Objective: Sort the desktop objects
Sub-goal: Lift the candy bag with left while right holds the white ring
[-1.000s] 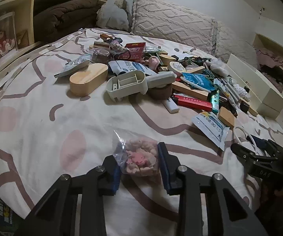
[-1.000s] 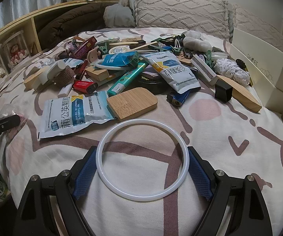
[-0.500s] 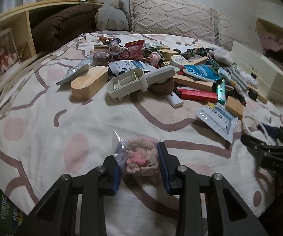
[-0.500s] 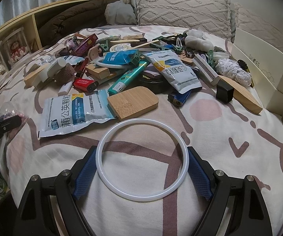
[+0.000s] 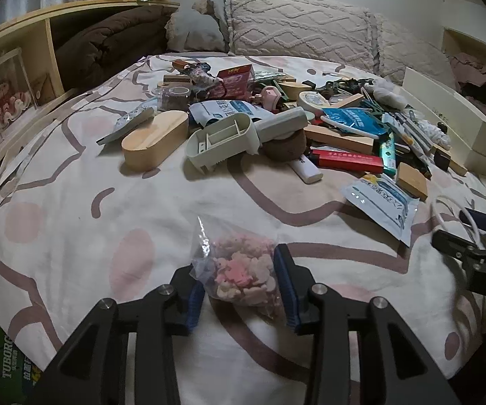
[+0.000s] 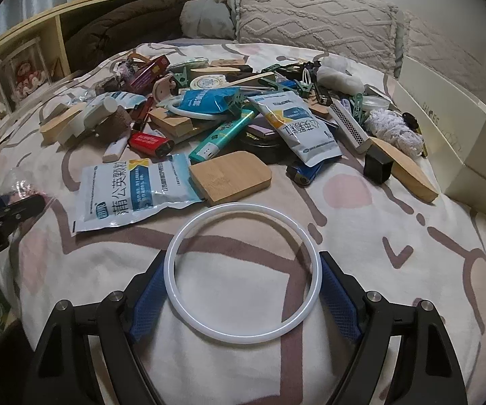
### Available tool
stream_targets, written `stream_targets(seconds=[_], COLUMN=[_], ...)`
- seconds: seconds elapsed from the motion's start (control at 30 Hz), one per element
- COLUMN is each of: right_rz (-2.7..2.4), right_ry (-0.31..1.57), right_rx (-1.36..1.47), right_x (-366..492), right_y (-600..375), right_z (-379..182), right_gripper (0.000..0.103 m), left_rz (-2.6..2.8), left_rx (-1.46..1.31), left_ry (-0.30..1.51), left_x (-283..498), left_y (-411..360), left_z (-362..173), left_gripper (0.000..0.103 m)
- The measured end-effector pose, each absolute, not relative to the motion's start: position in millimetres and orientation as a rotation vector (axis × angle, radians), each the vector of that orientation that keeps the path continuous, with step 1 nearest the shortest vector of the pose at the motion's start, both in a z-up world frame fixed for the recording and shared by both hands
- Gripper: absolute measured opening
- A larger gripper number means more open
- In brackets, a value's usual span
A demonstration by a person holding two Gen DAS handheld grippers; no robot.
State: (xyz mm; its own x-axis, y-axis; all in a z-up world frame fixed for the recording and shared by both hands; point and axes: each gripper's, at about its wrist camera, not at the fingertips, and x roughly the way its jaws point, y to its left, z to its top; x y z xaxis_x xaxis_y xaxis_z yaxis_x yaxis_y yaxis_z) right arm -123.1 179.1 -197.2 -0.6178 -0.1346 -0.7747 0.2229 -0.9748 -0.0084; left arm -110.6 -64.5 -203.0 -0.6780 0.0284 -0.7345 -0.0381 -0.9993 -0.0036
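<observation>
Lying flat, white ring point(image 6: 243, 271) sits between closing right jaws; left jaws open around snack bag point(image 5: 239, 266).

A: What does the left gripper point(image 5: 239, 287) look like?
B: Matte black angular arms, silver round screws, blue textured pads on its fingers point(image 5: 285, 285).
A: And the right gripper point(image 6: 243, 290)?
B: The same build: black frame, silver screws, blue mesh-patterned pads.
</observation>
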Motion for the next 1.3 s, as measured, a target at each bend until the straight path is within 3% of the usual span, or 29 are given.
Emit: stream_targets(seconds=[0.13, 0.3, 1.3], right_rz=[-2.653, -2.655, -2.654], right_ry=[0.134, 0.106, 0.110], right_rx=[1.267, 1.280, 1.237], right_x=[-118, -114, -126], right_y=[184, 191, 165], right_z=[-193, -191, -154], right_gripper=[0.084, 0.085, 0.085], left_rz=[2.846, 2.851, 2.926], left_rx=[-1.245, -1.238, -1.136], left_ry=[0.007, -0.033, -0.033], left_x=[-112, -110, -83], left_y=[-65, -66, -96], left_z=[-203, -198, -146], left_gripper=[0.039, 0.030, 0.030])
